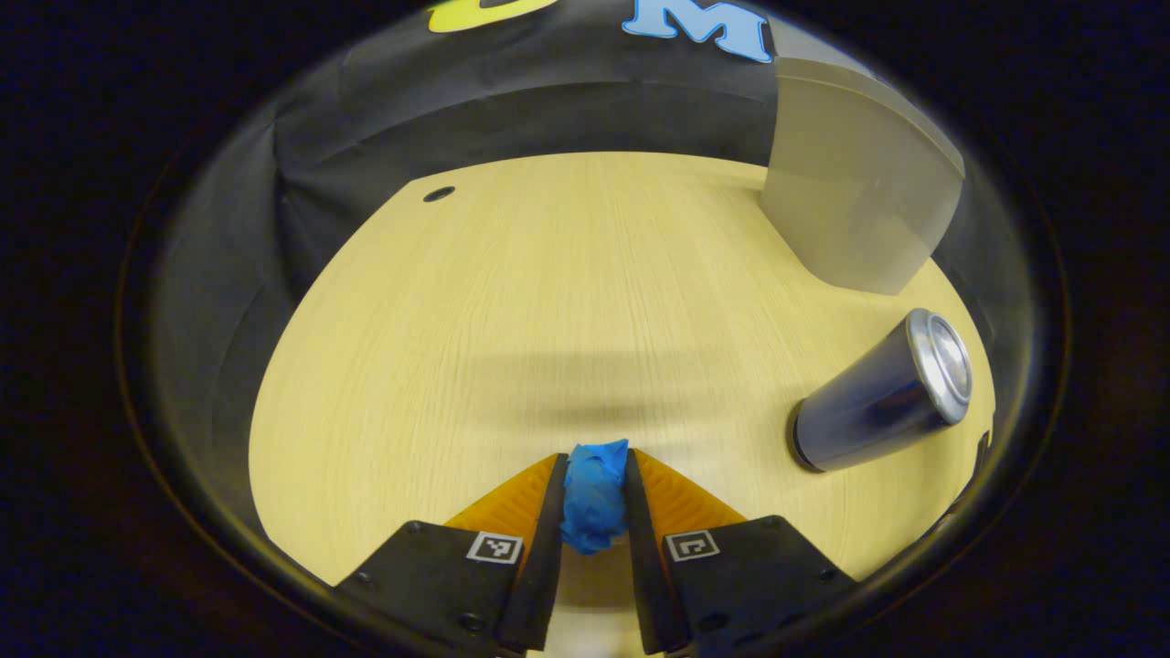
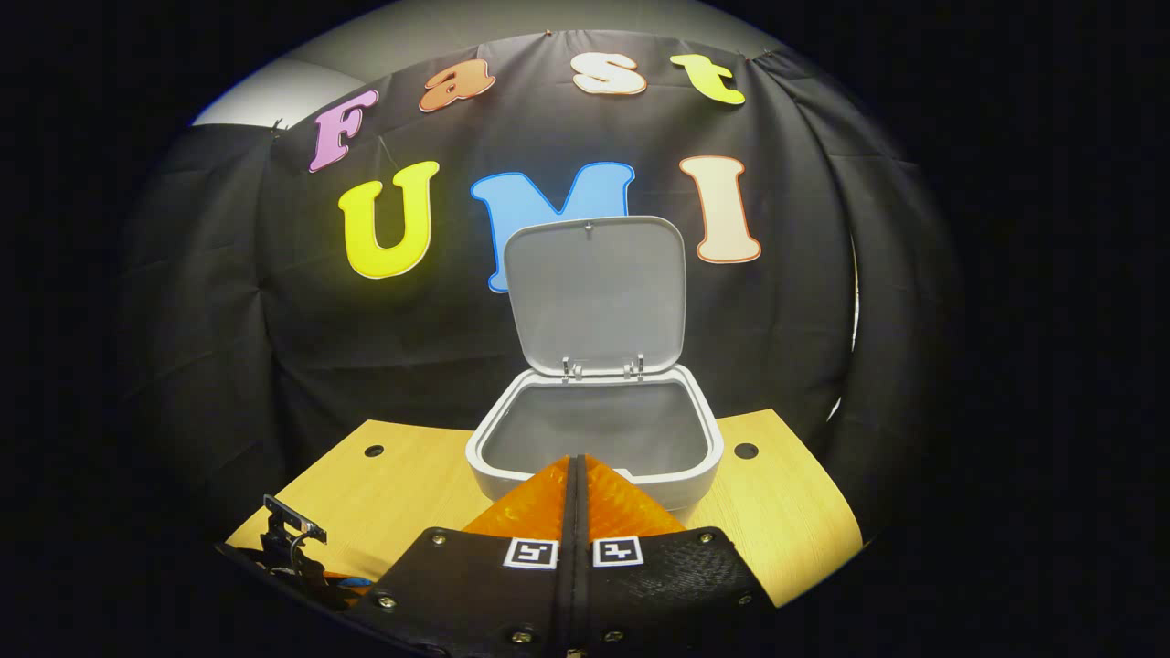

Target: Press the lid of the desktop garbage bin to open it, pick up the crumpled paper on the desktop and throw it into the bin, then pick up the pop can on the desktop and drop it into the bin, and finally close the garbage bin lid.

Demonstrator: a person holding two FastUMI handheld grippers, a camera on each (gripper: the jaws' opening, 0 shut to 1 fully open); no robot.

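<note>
Left gripper (image 1: 594, 475): both fingers clenched on the crumpled blue paper ball (image 1: 594, 498), above the pale wooden desktop (image 1: 548, 302)
Pop can: dark cylindrical metal can with silver top (image 1: 877, 397), lying on its side right of the paper
Bin: grey plastic garbage bin (image 2: 594, 439), hinged lid (image 2: 594, 292) raised upright
Right gripper (image 2: 578, 471): fingers pressed together, empty, before the bin

Grey plastic desktop bin (image 2: 594, 457) stands with lid (image 2: 594, 292) upright, open. Crumpled blue paper wad (image 1: 594, 498) sits pinched between fingers. Dark metal pop can (image 1: 877, 397) lies on its side near the bin's wall.
</note>
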